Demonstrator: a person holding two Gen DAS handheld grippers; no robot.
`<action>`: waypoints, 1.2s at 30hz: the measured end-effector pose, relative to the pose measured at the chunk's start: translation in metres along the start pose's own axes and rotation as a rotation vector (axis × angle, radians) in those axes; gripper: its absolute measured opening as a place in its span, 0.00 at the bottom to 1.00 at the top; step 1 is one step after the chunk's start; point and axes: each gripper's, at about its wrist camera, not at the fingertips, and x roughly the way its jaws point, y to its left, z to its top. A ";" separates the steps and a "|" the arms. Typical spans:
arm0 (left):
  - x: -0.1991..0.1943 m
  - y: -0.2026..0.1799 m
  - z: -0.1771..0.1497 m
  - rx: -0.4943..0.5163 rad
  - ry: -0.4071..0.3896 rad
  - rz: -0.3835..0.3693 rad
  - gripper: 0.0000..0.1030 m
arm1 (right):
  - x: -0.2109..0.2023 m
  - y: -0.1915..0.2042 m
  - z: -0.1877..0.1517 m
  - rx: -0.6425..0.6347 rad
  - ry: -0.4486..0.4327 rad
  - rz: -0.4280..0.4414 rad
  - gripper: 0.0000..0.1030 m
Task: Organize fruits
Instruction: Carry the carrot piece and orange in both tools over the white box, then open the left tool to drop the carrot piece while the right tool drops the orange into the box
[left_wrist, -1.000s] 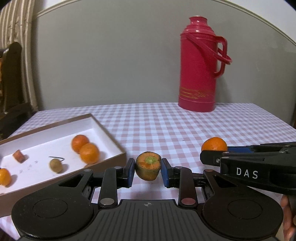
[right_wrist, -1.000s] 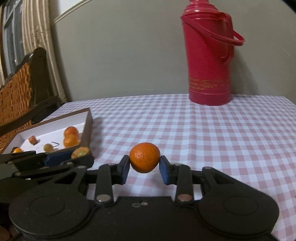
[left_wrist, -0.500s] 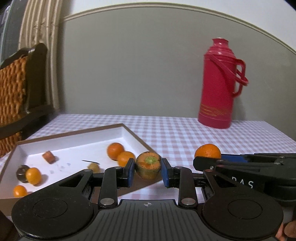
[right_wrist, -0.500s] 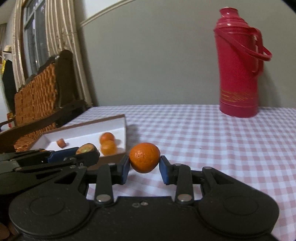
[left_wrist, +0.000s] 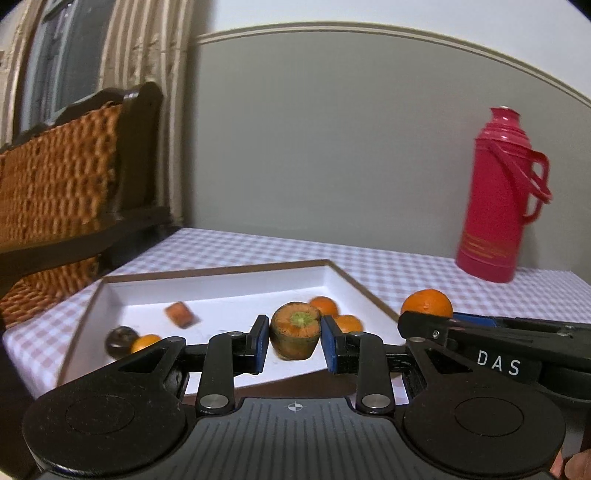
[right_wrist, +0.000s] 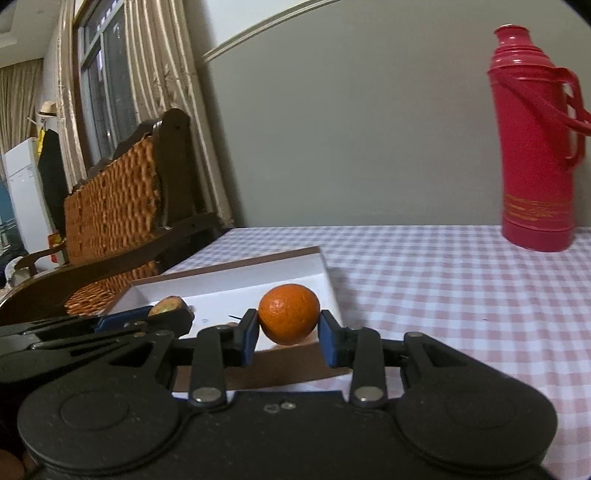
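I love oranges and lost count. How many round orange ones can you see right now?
4. One sits in the right gripper; two lie together by the white box's right wall; one near its left front. The grippers may hide more.

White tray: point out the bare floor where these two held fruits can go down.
The shallow white cardboard tray is bare along its far wall, behind the small carrot chunk. Crowded: the right side with two oranges, and the near-left corner with a dark fruit beside another orange.

Grey wall (left_wrist: 332, 147), striped curtains (right_wrist: 166, 110), wicker chair (right_wrist: 114, 206), window (right_wrist: 107, 99)
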 end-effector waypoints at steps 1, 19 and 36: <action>0.000 0.003 0.000 -0.004 -0.002 0.008 0.30 | 0.002 0.003 0.000 0.000 0.000 0.006 0.25; 0.010 0.059 0.006 -0.068 -0.012 0.141 0.30 | 0.036 0.034 0.007 -0.002 -0.024 0.061 0.25; 0.035 0.085 0.009 -0.092 0.020 0.203 0.30 | 0.068 0.040 0.012 -0.004 -0.003 0.053 0.25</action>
